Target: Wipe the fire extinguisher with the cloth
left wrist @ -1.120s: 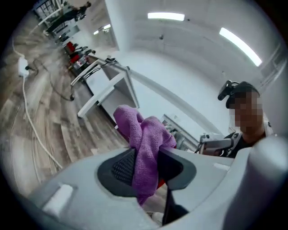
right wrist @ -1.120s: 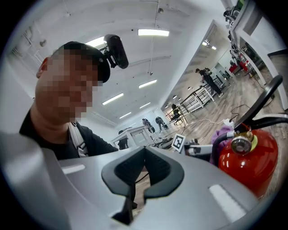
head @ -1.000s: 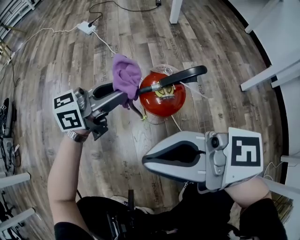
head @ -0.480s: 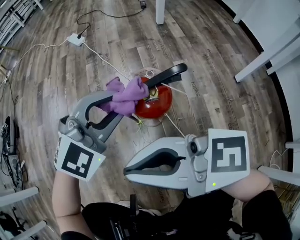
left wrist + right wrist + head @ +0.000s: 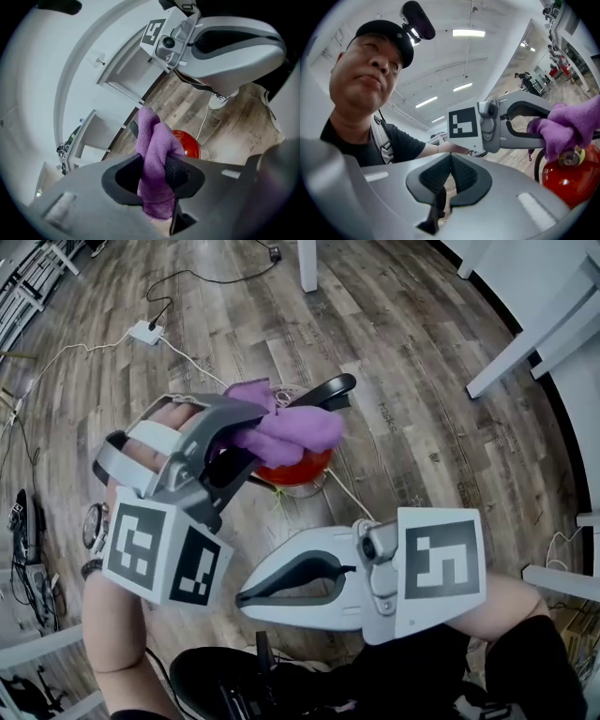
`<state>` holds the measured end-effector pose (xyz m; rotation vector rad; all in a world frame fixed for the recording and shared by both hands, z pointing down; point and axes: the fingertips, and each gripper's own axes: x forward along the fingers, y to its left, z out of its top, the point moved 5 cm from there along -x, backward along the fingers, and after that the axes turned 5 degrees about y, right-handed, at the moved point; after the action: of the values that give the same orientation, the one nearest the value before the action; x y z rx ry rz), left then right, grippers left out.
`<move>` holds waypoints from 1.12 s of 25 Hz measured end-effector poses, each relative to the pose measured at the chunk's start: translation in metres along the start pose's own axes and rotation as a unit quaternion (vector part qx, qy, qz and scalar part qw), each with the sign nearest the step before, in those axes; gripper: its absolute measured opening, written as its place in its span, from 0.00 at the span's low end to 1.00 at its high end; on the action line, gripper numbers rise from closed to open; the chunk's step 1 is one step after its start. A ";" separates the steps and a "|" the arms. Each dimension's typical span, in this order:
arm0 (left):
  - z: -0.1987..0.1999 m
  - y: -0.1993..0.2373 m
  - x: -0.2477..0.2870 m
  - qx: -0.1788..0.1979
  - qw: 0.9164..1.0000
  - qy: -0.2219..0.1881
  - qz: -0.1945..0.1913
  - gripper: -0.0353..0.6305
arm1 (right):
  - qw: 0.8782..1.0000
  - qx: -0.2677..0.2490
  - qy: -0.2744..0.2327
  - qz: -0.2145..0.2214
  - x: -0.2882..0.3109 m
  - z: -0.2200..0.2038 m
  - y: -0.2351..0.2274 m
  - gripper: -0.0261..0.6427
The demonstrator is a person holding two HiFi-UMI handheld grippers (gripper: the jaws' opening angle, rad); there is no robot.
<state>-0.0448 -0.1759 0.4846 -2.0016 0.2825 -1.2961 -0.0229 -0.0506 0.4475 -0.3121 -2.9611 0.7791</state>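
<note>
A red fire extinguisher [image 5: 298,468] stands upright on the wooden floor, its black handle [image 5: 325,391] pointing right. My left gripper [image 5: 246,442] is shut on a bunched purple cloth [image 5: 286,432], which hangs over the extinguisher's top and hides most of it. The left gripper view shows the cloth [image 5: 154,154] pinched between the pads, with the red body [image 5: 188,145] behind. Nearer me, my right gripper [image 5: 242,593] is shut and holds nothing; its pads [image 5: 459,178] meet. From there the cloth [image 5: 572,124] lies on the extinguisher [image 5: 569,180].
A white power strip [image 5: 145,331] with cables lies on the floor at the back left. A white table leg [image 5: 307,263] stands behind, and white furniture [image 5: 525,343] fills the right side. Black equipment [image 5: 23,531] lies at the left edge. A thin cord [image 5: 347,491] trails from the extinguisher.
My left gripper has rolled over with the cloth and risen toward me, so its marker cube now faces me at lower left. The cloth has swept across the extinguisher's top. The right gripper has barely shifted.
</note>
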 end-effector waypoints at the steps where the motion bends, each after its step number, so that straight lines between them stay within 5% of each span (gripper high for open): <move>1: 0.000 0.002 -0.002 0.001 1.000 -0.002 -0.004 0.24 | 1.000 -0.001 0.000 0.001 0.000 0.000 0.000 0.04; 11: 0.053 0.053 0.028 -0.032 0.996 -0.082 0.008 0.24 | 1.000 -0.018 0.009 0.011 0.000 -0.003 0.012 0.04; 15: 0.042 0.044 0.022 -0.055 0.994 -0.092 0.020 0.23 | 1.000 -0.013 0.013 0.005 -0.001 -0.004 0.012 0.04; 21: -0.017 -0.017 -0.004 -0.087 0.993 -0.031 0.073 0.23 | 1.000 -0.014 0.019 0.008 0.001 -0.008 0.011 0.04; 28: -0.057 -0.079 -0.009 -0.120 0.975 0.001 0.185 0.24 | 1.000 -0.003 0.019 0.018 0.014 -0.010 0.010 0.04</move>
<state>-0.1132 -0.1404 0.5446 -2.0190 0.8057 -1.0638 -0.0337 -0.0345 0.4512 -0.3785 -2.9304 0.7594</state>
